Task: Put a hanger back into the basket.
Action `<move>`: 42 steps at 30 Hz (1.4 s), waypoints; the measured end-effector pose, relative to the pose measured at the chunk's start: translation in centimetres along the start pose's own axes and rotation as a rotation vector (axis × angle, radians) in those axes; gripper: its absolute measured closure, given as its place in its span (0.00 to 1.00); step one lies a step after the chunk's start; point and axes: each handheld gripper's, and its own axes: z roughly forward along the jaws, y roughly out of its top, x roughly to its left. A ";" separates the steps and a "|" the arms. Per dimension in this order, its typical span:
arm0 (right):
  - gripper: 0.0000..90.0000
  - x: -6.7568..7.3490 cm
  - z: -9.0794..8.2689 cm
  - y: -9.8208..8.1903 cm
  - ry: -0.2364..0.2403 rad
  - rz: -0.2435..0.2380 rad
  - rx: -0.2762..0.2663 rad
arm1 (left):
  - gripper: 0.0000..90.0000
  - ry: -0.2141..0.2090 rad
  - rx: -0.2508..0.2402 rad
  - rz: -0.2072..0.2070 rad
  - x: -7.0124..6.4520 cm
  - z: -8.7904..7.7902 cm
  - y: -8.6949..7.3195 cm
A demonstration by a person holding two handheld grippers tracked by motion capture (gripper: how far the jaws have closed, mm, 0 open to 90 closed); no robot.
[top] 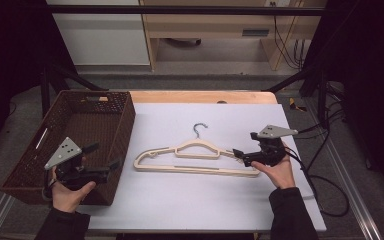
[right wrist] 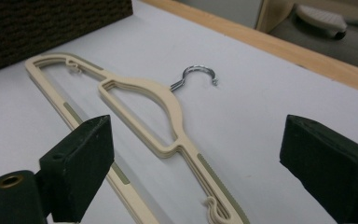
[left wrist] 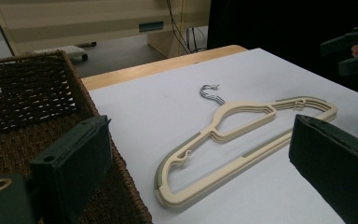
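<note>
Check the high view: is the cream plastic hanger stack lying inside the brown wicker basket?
No, the cream plastic hanger stack lies on the white table sheet, right of the brown wicker basket.

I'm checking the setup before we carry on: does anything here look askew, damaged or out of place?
Nothing stands out. The cream hangers lie flat on the white sheet in a neat stack, edges lined up, with no break visible. The brown wicker basket stands upright at the table's left edge. Both the left gripper and the right gripper have open jaws, holding nothing.

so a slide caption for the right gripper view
Open hand-held gripper poised over stacked cream hangers on a white table
</note>
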 end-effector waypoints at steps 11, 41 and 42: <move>0.23 -1.7 5.2 -0.1 0.034 -0.027 0.168 | 0.06 -0.004 0.010 0.010 -0.2 0.2 0.0; 0.75 -3.3 9.9 -3.0 0.146 -0.088 0.362 | 0.07 -0.020 0.032 0.020 -0.5 0.9 -0.2; 0.77 -3.4 9.8 -3.0 0.156 -0.099 0.358 | 0.07 -0.020 0.033 0.020 -0.5 0.9 -0.2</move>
